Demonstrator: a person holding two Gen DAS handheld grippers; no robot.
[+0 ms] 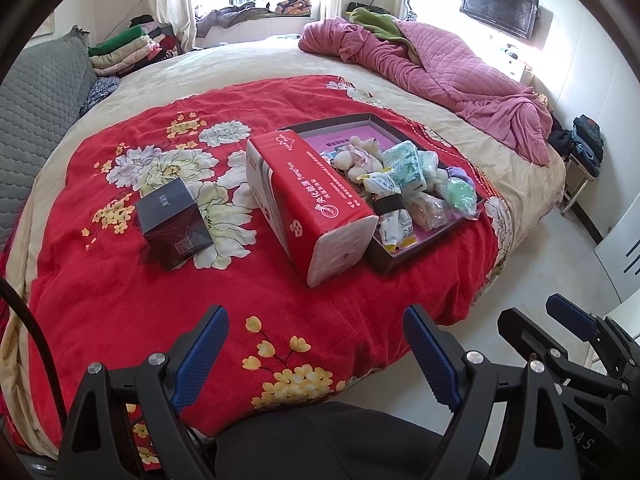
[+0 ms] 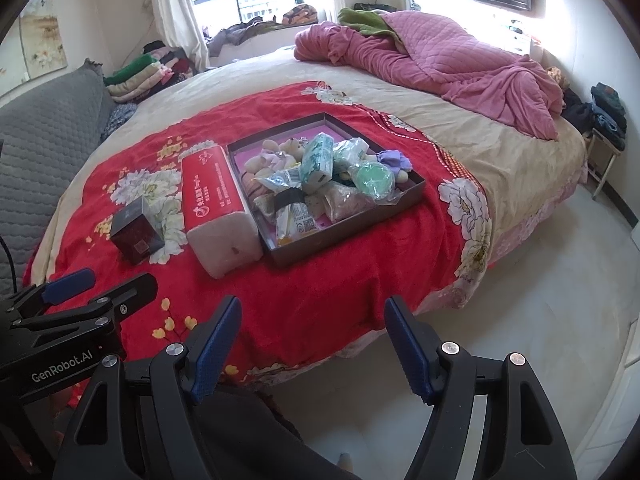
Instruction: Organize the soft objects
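A dark tray (image 2: pixel 416 190) held a heap of soft packets (image 2: pixel 320 156) on a red blanket (image 2: pixel 320 280), touching a tissue pack (image 2: pixel 218 204). Both the left gripper (image 1: pixel 316 344) and right gripper (image 2: pixel 313 338) hung released and empty near the bed's edge.

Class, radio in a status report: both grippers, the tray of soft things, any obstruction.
Left gripper open, empty. Right gripper open, empty. Tray full, untouched, on red blanket. Tissue pack alongside tray.

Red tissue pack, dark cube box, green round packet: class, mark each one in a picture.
Red tissue pack (image 1: pixel 308 204), left wrist view, red top face.
Dark cube box (image 1: pixel 174 224), left wrist view, front face.
Green round packet (image 2: pixel 374 178), right wrist view, its middle.
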